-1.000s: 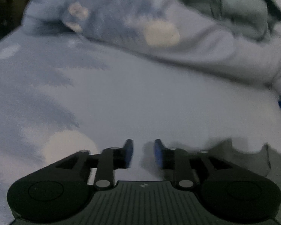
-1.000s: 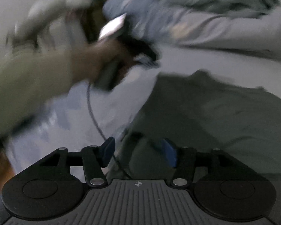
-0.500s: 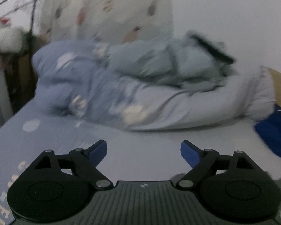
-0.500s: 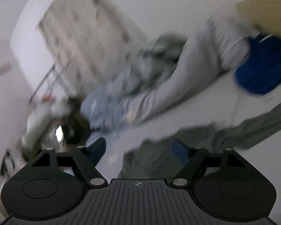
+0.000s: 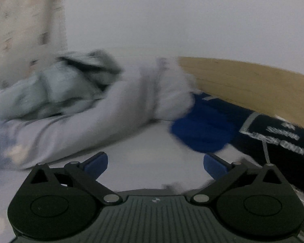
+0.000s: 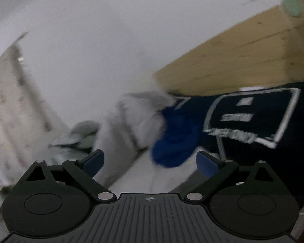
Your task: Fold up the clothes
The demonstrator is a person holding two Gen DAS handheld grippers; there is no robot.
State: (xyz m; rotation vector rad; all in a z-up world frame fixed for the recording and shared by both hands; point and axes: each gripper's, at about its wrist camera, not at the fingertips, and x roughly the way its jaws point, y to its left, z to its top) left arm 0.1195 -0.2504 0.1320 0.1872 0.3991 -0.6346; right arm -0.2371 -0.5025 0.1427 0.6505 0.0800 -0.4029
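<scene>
We see the clothes on the bed [image 5: 152, 158], ahead of both tools. A bright blue garment [image 5: 200, 129] lies bunched in a soft lump. Just beside it, to the right, a dark navy garment [image 5: 283, 137] lies flatter, with a white printed box and blurry white letters on it. In the right wrist view the blue garment [image 6: 176, 139] and the navy garment [image 6: 251, 117] show again, the navy one spread against the wooden headboard [image 6: 243, 60].

The left hand-held gripper [image 5: 155, 163] has its jaws spread wide, and nothing is between its blue pads [image 5: 96, 163]. It holds nothing and touches no cloth. The right hand-held gripper [image 6: 150, 162] is opening its jaws, already wide, and nothing is between them either.

To the left of the blue lump lies a long, puffy pale grey quilt [image 5: 91, 121], rolled up and soft. A crumpled grey-green piece of cloth [image 5: 66, 85] sits on top of it. The bed sheet is pale and smooth. The headboard [image 5: 243, 81] is light wood with a grain. Behind it all is a plain white wall [image 5: 172, 20], and a cream patterned curtain [image 5: 20, 30] hangs at the left. Both pictures are blurry.
</scene>
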